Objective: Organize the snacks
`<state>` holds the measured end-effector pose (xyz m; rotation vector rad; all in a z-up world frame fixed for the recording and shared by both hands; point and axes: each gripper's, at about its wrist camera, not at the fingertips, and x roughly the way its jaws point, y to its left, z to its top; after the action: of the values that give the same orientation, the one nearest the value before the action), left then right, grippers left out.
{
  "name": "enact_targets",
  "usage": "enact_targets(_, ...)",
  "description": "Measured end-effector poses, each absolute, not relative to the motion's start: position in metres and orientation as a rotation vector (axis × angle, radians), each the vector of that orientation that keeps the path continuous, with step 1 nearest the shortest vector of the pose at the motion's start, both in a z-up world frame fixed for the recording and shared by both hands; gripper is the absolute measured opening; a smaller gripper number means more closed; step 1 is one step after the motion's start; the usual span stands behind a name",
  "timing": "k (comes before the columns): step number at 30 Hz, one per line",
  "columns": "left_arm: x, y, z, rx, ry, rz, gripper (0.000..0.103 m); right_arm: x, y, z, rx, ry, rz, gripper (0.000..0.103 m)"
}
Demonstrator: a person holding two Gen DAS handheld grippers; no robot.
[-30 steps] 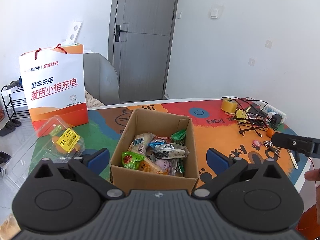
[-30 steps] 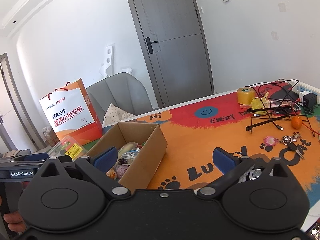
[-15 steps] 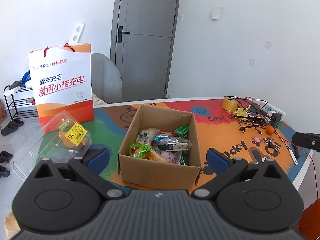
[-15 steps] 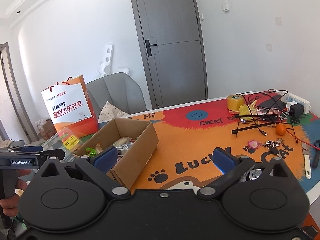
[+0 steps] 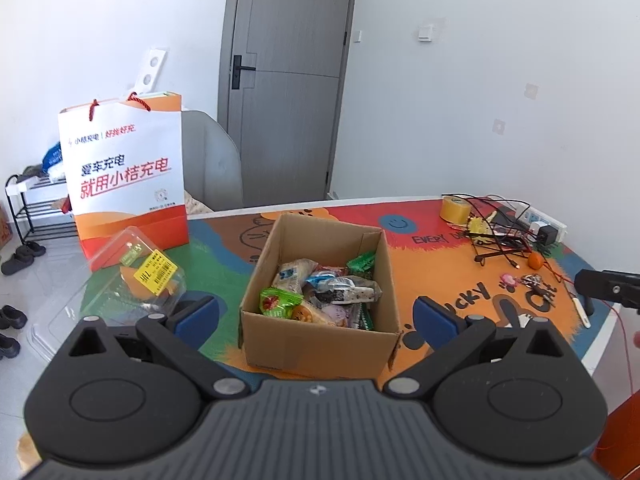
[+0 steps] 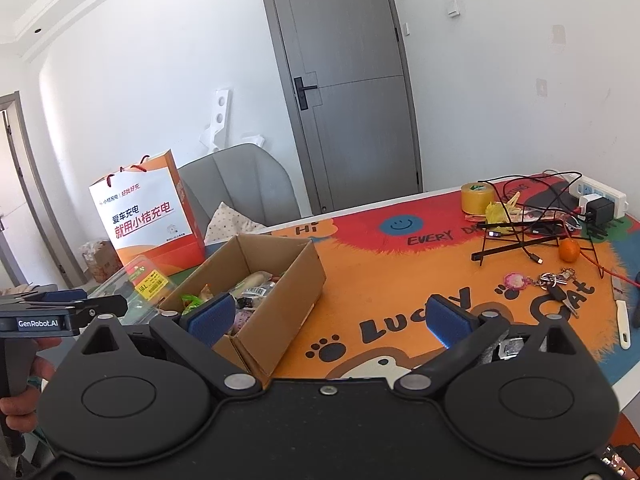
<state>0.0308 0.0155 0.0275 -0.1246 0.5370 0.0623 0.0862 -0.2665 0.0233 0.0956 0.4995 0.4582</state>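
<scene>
Home room, I'd say dining or living area. Grey interior door (image 5: 288, 80) at my 12 o'clock, padded grey chair (image 6: 240, 184) at 11, shoe rack (image 5: 28, 204) with shoes on the tiled floor at 9. Cartoon tablecloth (image 6: 400, 280) covers the table; keys (image 6: 556, 284) and power strip (image 6: 600, 196) at 2.

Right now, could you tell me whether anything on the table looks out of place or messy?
The snacks sit tidily in the box. The far right corner is cluttered: tangled cables, tape roll, an orange and keys lie loose. A clear clamshell hangs open at the left edge.
</scene>
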Motion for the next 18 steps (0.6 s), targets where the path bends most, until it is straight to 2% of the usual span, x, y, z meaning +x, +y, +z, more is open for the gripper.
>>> enact_targets(18, 0.0288, 0.0143, 0.0304, -0.12, 0.55, 0.067, 0.102, 0.0855, -0.2633, 0.023, 0.085, 0.508, 0.459, 0.103)
